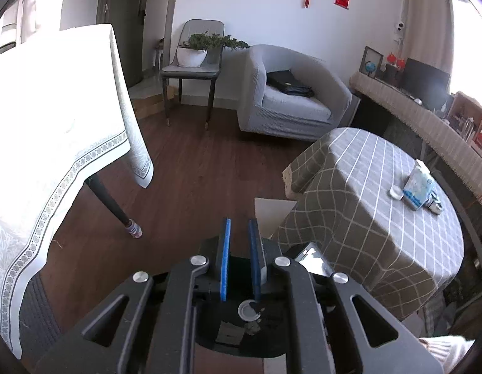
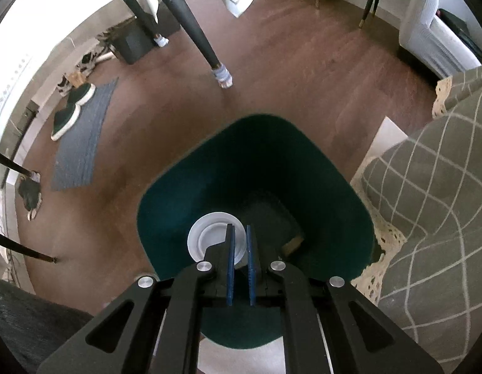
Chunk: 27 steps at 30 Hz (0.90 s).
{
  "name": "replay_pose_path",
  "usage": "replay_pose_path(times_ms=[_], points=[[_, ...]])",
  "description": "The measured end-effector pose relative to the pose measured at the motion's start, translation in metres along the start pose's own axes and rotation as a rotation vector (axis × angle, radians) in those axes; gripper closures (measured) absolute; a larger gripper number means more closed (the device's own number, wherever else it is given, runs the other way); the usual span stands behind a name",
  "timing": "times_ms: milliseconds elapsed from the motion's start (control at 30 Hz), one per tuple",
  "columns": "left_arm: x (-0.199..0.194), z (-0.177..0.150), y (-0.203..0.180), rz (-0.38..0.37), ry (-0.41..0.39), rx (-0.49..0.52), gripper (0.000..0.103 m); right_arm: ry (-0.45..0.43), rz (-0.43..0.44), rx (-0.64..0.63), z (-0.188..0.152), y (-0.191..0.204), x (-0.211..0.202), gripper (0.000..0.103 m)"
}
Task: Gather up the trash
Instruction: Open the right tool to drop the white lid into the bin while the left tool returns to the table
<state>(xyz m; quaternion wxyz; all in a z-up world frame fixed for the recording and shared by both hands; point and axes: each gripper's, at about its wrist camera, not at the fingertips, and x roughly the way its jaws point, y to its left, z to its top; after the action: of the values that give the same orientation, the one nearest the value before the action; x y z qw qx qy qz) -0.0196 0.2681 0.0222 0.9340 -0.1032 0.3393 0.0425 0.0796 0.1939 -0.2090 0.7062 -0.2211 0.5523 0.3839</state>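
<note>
A dark green trash bin (image 2: pixel 209 168) stands on the wood floor right below my right gripper (image 2: pixel 240 230). A white round lid (image 2: pixel 206 237) and a brown scrap (image 2: pixel 293 244) lie inside it. The right gripper hangs over the bin's mouth, its blue pads a narrow gap apart with nothing between them. My left gripper (image 1: pixel 241 226) is open and empty above the floor, beside the checked table (image 1: pixel 381 218). On that table lie a blue-white tissue pack (image 1: pixel 418 188), a small white piece (image 1: pixel 396 192) and a small metallic item (image 1: pixel 435 207). The bin's inside shows under the left gripper (image 1: pixel 250 314).
A white-clothed table (image 1: pixel 54 124) stands to the left, its dark leg (image 2: pixel 194 25) near the bin. A grey armchair (image 1: pixel 287 93) and a chair with a potted plant (image 1: pixel 194 53) stand at the back. Slippers (image 2: pixel 72 109) and a grey mat (image 2: pixel 82 140) lie left of the bin.
</note>
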Motion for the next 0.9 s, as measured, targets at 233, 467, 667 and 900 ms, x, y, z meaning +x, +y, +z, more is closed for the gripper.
replay_pose_path(times_ms=[233, 467, 667, 900], points=[[-0.008, 0.01, -0.008, -0.02, -0.033, -0.016, 0.09, 0.031, -0.011, -0.008, -0.016, -0.005, 0.0, 0.076], [-0.017, 0.022, -0.02, -0.032, -0.068, -0.025, 0.09, -0.043, 0.013, -0.034, -0.02, -0.005, -0.034, 0.076], [-0.021, 0.03, -0.037, -0.034, -0.095, -0.01, 0.089, -0.184, 0.033, -0.049, -0.016, -0.004, -0.093, 0.076], [-0.024, 0.038, -0.058, -0.046, -0.133, 0.011, 0.077, -0.384, 0.017, -0.021, -0.02, -0.031, -0.173, 0.079]])
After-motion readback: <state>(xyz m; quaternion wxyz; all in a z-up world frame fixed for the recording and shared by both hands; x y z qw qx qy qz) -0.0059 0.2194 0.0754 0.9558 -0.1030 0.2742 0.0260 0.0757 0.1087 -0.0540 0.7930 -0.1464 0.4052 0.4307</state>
